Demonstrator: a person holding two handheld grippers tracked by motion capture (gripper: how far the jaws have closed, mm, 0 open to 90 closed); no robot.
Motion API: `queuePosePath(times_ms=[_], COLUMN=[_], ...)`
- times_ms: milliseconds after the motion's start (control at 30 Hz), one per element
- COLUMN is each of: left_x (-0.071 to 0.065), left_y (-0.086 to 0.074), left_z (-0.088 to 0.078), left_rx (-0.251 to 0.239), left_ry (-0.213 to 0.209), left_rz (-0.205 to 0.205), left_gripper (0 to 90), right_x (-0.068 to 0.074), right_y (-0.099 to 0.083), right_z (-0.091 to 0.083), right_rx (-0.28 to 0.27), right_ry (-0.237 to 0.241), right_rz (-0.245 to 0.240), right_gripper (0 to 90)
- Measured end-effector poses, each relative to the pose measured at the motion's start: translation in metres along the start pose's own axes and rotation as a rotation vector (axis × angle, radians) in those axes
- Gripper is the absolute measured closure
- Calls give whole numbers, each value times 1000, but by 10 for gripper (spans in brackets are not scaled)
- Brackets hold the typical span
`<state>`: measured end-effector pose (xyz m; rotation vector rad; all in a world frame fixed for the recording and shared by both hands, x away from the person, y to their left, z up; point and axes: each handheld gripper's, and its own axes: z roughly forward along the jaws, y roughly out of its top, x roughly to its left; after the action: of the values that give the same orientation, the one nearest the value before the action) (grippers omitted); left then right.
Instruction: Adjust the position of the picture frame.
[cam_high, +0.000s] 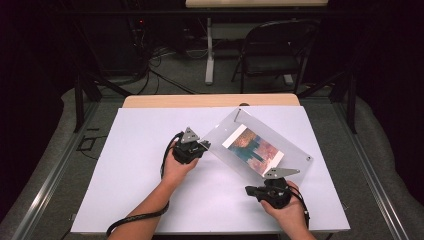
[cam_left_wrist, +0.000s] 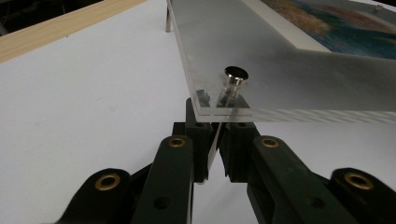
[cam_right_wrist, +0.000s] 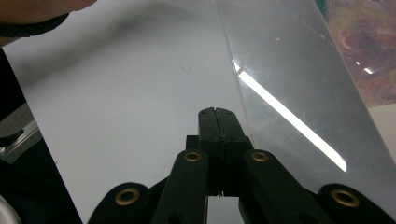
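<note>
From above, a clear frame (cam_high: 255, 145) with a colourful print hangs tilted over the white bench (cam_high: 150, 150), the left gripper (cam_high: 200, 146) at its corner, the right gripper (cam_high: 257, 190) beneath its near edge; a folding chair (cam_high: 275, 50) stands beyond. In the left gripper view, the fingers (cam_left_wrist: 198, 140) are pinched onto the frame's corner beside a metal stud (cam_left_wrist: 236, 74). In the right gripper view, the fingers (cam_right_wrist: 210, 128) meet, closed on nothing, just beside the frame's edge.

Right claw (cam_right_wrist: 218, 112) jaws pressed together, clear acrylic frame (cam_right_wrist: 299, 93) just beside, white table (cam_right_wrist: 126, 93)

No words, labels, brands or numbers can be read anywhere in these views.
</note>
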<state>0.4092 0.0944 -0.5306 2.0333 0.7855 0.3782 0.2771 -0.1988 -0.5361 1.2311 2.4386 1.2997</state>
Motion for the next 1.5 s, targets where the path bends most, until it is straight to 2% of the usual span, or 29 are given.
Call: queuePosePath(times_ms=[133, 433, 533, 567, 667, 800, 1000, 1233, 1300, 1500], left_x=[-3, -6, -8, -8, -11, -16, -25, -34, -35, -45], left_y=[-1, -8, -11, -12, -16, -19, -22, -31, -32, -37], left_z=[-4, -13, -18, -20, -25, -31, -38, -48, -49, -53], left_rx=[-5, -6, -6, -8, -10, -11, -22, -27, -31, -35], left_ry=[-7, -20, -24, -28, -34, -42, -62, -83, -82, -108], left_rz=[11, 22, 28, 32, 30, 29, 20, 4, 1, -10], left_gripper=[829, 835, 838, 840, 842, 845, 850, 851, 852, 852], right_x=[3, 1, -5, -11, -16, -22, -33, -50, -52, -65], right_y=[0, 1, 3, 4, 5, 8, 15, 26, 27, 36], right_z=[2, 3, 1, 1, 1, 2, 0, 4, 5, 9], right_rx=[14, 41, 34, 28, 17, 27, 11, 22, 23, 24], right_ry=[-26, -46, -38, -23, -9, -16, -12, 1, 6, -15], right_rz=[-23, -25, 3, 36, 62, 68, 93, 150, 150, 178], right_gripper=[900, 900, 900, 900, 900, 900, 900, 900, 900, 900])
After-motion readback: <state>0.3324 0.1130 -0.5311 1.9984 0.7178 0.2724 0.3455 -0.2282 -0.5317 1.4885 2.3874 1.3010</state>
